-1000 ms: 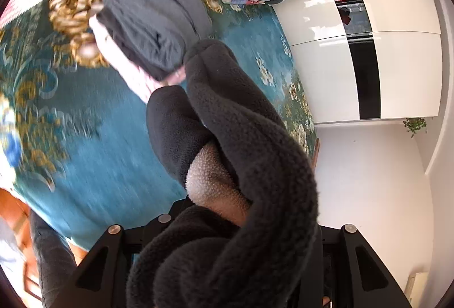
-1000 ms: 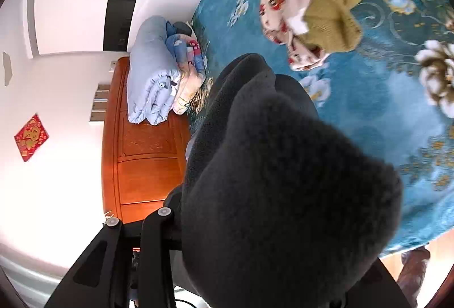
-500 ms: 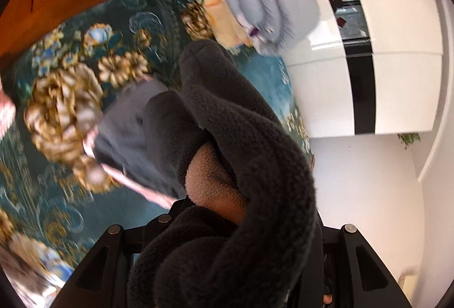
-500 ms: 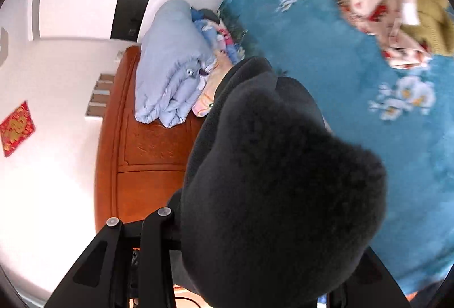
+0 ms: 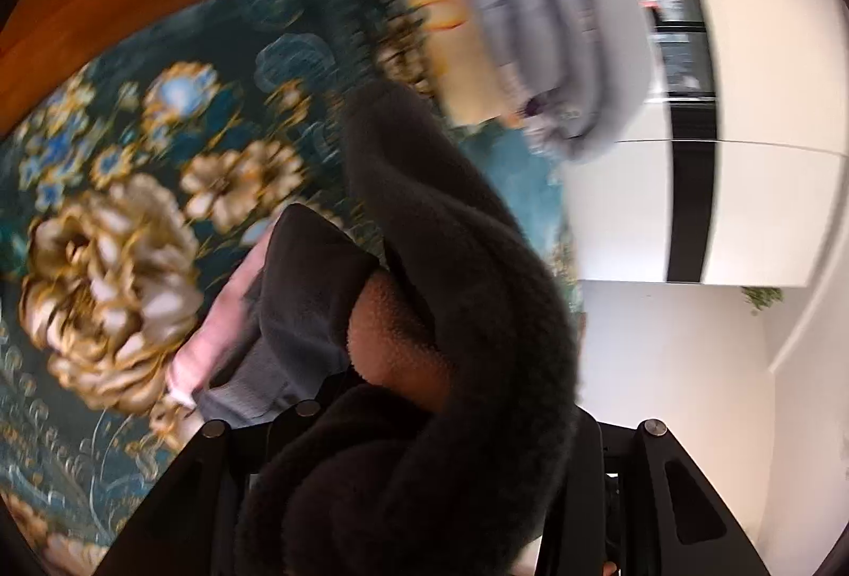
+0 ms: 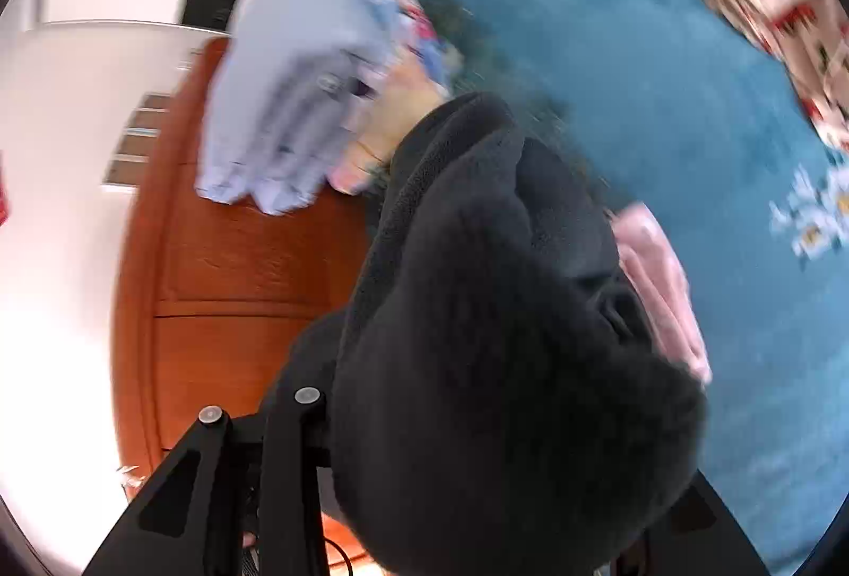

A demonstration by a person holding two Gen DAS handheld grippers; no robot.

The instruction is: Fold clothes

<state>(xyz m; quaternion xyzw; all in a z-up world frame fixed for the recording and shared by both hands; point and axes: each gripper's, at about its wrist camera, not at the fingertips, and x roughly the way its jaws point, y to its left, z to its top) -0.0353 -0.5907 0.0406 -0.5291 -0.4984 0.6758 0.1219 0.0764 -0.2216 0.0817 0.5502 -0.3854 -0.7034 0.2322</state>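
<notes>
A folded dark grey fleece garment (image 5: 451, 289) with a tan lining fills the middle of both views; in the right wrist view the same fleece (image 6: 493, 311) hides most of the bed. My left gripper (image 5: 432, 443) is shut on one end of it and my right gripper (image 6: 451, 417) on the other, with the fingertips buried in the pile. Right under the fleece lies a stack of folded clothes, a grey piece (image 5: 286, 353) over a pink one (image 6: 658, 284), on the teal floral bedspread (image 5: 132, 204). Whether the fleece touches the stack is hidden.
Folded quilts (image 5: 557, 19), pale blue on top, are piled near the wooden headboard (image 6: 239, 284). A heap of unfolded patterned clothes (image 6: 769, 3) lies farther down the bed. White wardrobe doors (image 5: 769, 204) stand beyond the bed's edge.
Both grippers have carried the fleece toward the headboard. The grey and pink stack, earlier ahead of it, now sits directly beneath it, and the quilts look closer.
</notes>
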